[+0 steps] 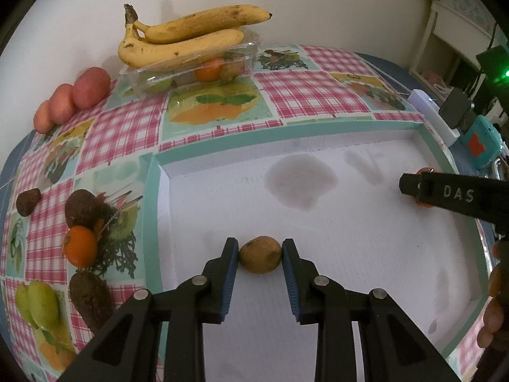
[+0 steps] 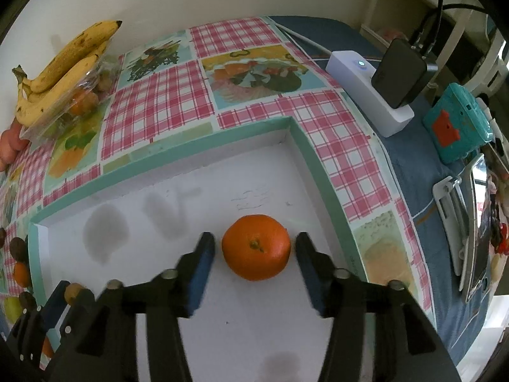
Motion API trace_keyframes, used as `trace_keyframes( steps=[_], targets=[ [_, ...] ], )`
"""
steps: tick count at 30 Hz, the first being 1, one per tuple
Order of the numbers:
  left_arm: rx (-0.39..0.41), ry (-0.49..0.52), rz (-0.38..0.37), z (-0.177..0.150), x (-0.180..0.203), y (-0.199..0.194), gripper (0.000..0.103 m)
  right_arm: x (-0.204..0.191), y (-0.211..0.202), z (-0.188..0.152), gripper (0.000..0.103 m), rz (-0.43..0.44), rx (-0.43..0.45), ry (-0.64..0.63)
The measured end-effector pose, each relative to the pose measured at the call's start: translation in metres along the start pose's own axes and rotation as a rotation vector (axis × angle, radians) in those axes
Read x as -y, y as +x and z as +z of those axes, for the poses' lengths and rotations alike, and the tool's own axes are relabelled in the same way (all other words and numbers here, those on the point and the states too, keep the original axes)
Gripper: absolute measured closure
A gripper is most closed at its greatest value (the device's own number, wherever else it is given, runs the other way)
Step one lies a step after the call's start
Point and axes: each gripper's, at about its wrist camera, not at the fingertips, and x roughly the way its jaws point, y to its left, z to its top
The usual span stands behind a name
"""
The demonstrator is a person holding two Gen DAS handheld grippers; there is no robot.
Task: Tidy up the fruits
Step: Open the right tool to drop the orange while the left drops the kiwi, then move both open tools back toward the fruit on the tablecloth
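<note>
Judging by their look, both fruits in the white tray [image 2: 178,178] are small, light and firm, so you need little squeeze. The brown kiwi-like fruit [image 1: 260,254] sits on the tray floor near the front left, between the pads of your left gripper [image 1: 260,256]; the jaws stand narrow, the pads hard against its flanks or a hair off, and you cannot tell from this view whether they press. Its skin looks matte and a bit fuzzy, so it should not slip, but it may bruise if pinched hard. Take it across the short middle, as the pads now flank it.

The tangerine [image 2: 256,246] rests toward the tray's right side, stem up, between the pads of your right gripper [image 2: 256,248]. Those jaws stand moderately wide, with a visible gap on each side, so nothing is held. Its peel is glossy and gives a little; being round, it will likely roll if nudged off-centre. Grip it across the widest part, low enough that it cannot pop upward.

Much is hard to read. The clear clamshell box [image 1: 191,63] under the bananas [image 1: 178,35] holds another orange fruit and something green, but glare blurs them. Dark lumps [image 1: 84,210] on the checked tablecloth [image 1: 318,86] at left could be avocados or similar; you cannot be sure. Grey shadows mottle the tray floor. From the left wrist view, the right gripper hides nearly all of the tangerine, and fingers are cut off at the frame's right edge.
</note>
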Motion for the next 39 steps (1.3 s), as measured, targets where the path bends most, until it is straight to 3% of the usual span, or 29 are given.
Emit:
trace_keyframes(
  steps=[2, 3, 6, 14, 18, 20, 23, 26, 33, 39],
  targets=[
    [-0.012, -0.010, -0.020, 0.000, -0.001, -0.001, 0.049, 0.001, -0.003, 0.000, 0.046, 0.012, 0.001, 0.007],
    [-0.012, -0.014, -0.024, 0.000, -0.001, -0.003, 0.046, 0.002, -0.006, 0.000, 0.043, 0.015, 0.005, 0.011],
    [-0.003, -0.012, -0.025, -0.002, 0.001, -0.008, 0.044, 0.002, -0.018, 0.001, 0.028, 0.011, 0.035, 0.017],
    [0.026, -0.023, -0.016, -0.006, -0.005, -0.043, 0.027, 0.000, -0.054, -0.004, 0.017, 0.015, 0.119, 0.013],
    [0.001, -0.095, 0.035, -0.013, -0.028, -0.055, 0.023, -0.001, -0.066, -0.011, 0.008, 0.051, 0.142, 0.049],
    [-0.014, -0.141, 0.059, -0.019, -0.046, -0.060, 0.013, -0.003, -0.067, -0.015, 0.008, 0.063, 0.131, 0.049],
    [-0.008, -0.211, 0.090, -0.026, -0.073, -0.070, 0.007, -0.010, -0.063, -0.020, 0.008, 0.057, 0.108, 0.029],
    [0.005, -0.271, 0.169, -0.030, -0.103, -0.081, 0.000, -0.018, -0.068, -0.026, 0.008, 0.059, 0.113, 0.010],
    [0.078, -0.426, 0.341, -0.048, -0.184, -0.114, 0.000, -0.046, -0.080, -0.041, 0.008, 0.075, 0.145, -0.064],
    [0.133, -0.517, 0.364, -0.067, -0.226, -0.138, 0.000, -0.081, -0.081, -0.056, 0.008, 0.089, 0.149, -0.161]
  ],
)
